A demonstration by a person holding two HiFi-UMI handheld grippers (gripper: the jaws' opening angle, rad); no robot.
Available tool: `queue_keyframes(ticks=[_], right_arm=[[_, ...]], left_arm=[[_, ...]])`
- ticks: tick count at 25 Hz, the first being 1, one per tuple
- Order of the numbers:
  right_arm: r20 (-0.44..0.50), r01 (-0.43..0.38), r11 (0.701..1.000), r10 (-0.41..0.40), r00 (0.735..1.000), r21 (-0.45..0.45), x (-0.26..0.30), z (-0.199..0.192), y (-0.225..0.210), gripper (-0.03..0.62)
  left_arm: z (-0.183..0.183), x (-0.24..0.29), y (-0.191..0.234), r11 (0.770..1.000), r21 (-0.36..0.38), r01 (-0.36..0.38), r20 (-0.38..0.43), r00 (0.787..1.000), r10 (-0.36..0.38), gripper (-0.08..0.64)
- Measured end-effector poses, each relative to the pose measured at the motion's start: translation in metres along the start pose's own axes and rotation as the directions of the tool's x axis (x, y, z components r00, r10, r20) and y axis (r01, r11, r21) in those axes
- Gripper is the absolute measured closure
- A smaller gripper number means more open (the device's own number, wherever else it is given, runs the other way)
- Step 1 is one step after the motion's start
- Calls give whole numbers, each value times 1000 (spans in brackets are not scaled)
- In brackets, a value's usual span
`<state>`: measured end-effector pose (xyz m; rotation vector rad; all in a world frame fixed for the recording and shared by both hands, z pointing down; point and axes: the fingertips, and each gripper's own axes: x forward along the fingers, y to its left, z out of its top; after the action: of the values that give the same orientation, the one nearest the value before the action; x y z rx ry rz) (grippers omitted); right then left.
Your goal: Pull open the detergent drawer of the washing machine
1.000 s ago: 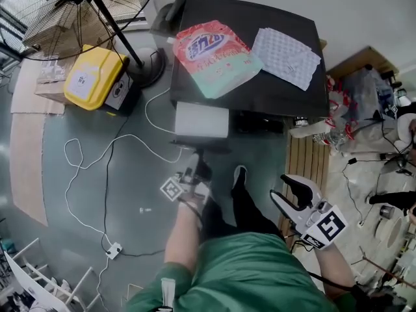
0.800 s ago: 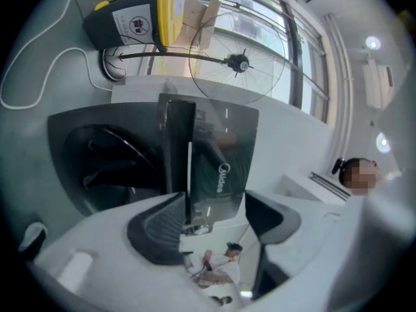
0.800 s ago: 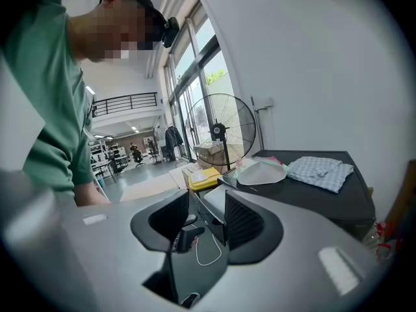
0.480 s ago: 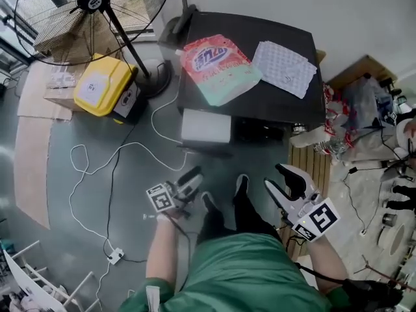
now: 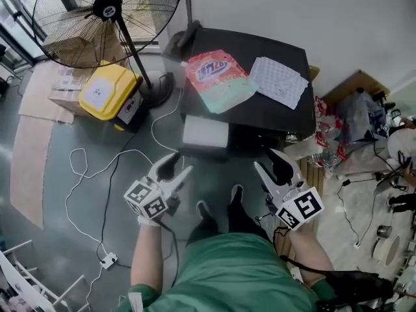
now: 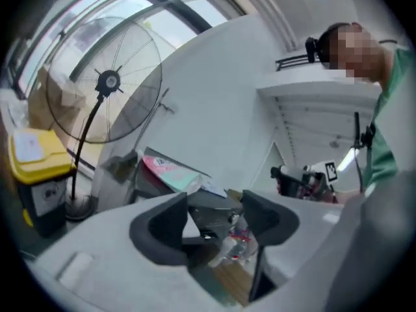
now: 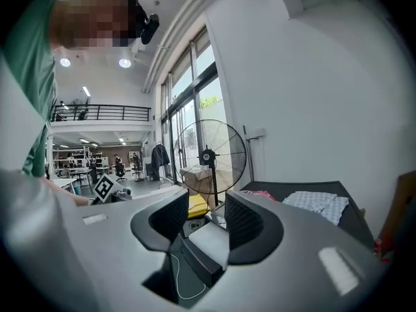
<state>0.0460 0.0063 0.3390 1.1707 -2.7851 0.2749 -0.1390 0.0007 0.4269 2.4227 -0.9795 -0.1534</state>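
The washing machine (image 5: 260, 109) has a black top and stands ahead of me. Its white detergent drawer (image 5: 205, 132) juts out of the front towards me. My left gripper (image 5: 177, 168) hovers just short of the drawer's left corner, apart from it. It is open, and its jaws have just closed a little with nothing between them. My right gripper (image 5: 270, 163) is open and empty to the right of the drawer. In the right gripper view the drawer (image 7: 209, 244) shows between and below the right gripper (image 7: 207, 216). The left gripper (image 6: 218, 216) points level at the machine (image 6: 211, 203).
A pink detergent bag (image 5: 218, 77) and a dotted cloth (image 5: 278, 82) lie on the machine's top. A standing fan (image 5: 107, 12) and a yellow box (image 5: 107, 91) are at the left. A white cable (image 5: 97, 168) trails over the floor. Wooden slats (image 5: 318, 168) and bottles (image 5: 328, 138) are at the right.
Both grippers have risen. The left one drew back left from under the drawer and rolled, so its marker cube now faces up. The drawer stands out as before.
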Motion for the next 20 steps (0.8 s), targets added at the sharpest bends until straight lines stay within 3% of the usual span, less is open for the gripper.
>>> queue_keyframes(ticks=[3,6,12,20], right_arm=[[18,24,1000,-24,1000,-14,2,12,6,436],[31,52,998,-51,998,-34,5,23,8,436],[70,103,991,-98,993,-82,4,47,11,436],[125,185,972,-167,978,-147,-2,80,5,436]], left_arm=[[36,-5,-7,987,133,-88,27,996,85,302],[75,-7,-16,967,216,-135,90,989,118,313],[130,-10,-38,931,304,-200,194,970,145,324],[166,-1,-56,866,411,-284,251,949,191,351]])
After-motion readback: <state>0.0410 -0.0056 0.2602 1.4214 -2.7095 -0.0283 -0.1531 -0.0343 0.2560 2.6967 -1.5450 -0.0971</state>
